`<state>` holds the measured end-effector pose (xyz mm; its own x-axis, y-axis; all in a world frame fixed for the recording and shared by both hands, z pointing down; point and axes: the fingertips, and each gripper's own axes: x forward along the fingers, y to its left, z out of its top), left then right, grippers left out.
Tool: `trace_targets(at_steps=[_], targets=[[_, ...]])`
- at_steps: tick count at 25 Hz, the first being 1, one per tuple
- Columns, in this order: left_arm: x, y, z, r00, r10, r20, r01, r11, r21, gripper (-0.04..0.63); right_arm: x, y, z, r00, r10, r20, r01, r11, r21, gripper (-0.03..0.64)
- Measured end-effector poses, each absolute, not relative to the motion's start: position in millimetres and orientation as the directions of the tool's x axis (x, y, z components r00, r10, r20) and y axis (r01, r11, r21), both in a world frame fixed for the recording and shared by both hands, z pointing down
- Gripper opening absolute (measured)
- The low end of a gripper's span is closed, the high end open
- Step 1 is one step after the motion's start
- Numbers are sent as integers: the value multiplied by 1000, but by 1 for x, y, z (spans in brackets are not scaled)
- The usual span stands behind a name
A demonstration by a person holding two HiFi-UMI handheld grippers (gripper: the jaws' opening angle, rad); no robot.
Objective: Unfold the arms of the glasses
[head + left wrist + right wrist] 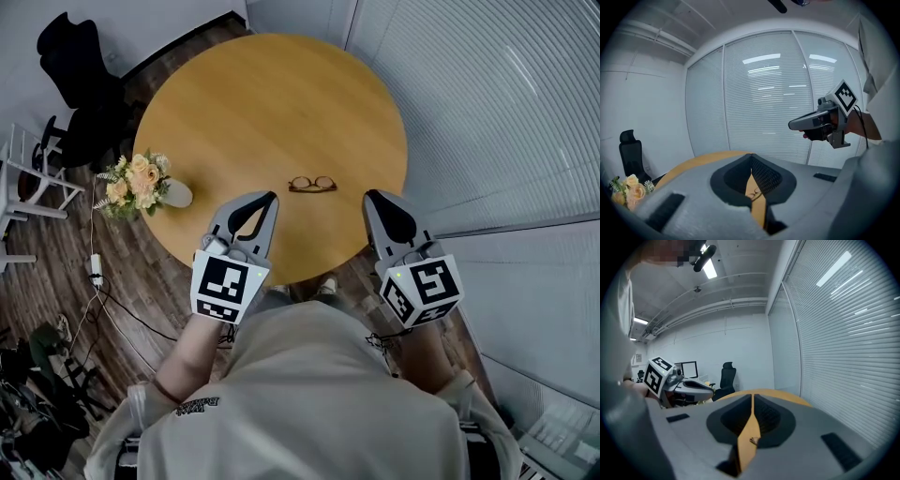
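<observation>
head view: glasses [312, 184], seemingly folded, on table [272, 103] between left gripper [273, 196] and right gripper [370, 196], fingers closed, empty

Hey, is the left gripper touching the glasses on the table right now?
Apart. The head view shows bare tabletop between the left gripper and the glasses, which lie just beyond its tips.

Round wooden table [272, 103]; black office chair [80, 84]; slatted blinds [506, 112]; dark plank floor [141, 272].
</observation>
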<state>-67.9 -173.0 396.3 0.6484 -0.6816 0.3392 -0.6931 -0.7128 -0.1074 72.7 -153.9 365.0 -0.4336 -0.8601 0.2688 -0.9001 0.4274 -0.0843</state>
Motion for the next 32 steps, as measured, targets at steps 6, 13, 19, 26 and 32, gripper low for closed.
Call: trace_targets(at_steps=[6, 13, 19, 26, 32], targets=[[-54, -193, 410, 610, -693, 383, -674, -708, -208, 25, 90, -166, 370, -422, -865, 271, -906, 412, -99, 37], [-32, -212, 453, 586, -652, 481, -598, -748, -287, 45, 102, -179, 377, -443, -859, 255, -895, 408, -180, 37], [-12, -230, 485, 592, -610, 527, -527, -788, -319, 92, 111, -186, 383, -457, -856, 242, -881, 397, -259, 37], [1, -240, 519, 576, -580, 576, -483, -810, -332, 109, 123, -194, 396, -436, -859, 268, -896, 388, -216, 37], [7, -254, 556, 546, -563, 621, -448, -822, -352, 120, 121, -204, 414, -430, -852, 298, -903, 406, -143, 37]])
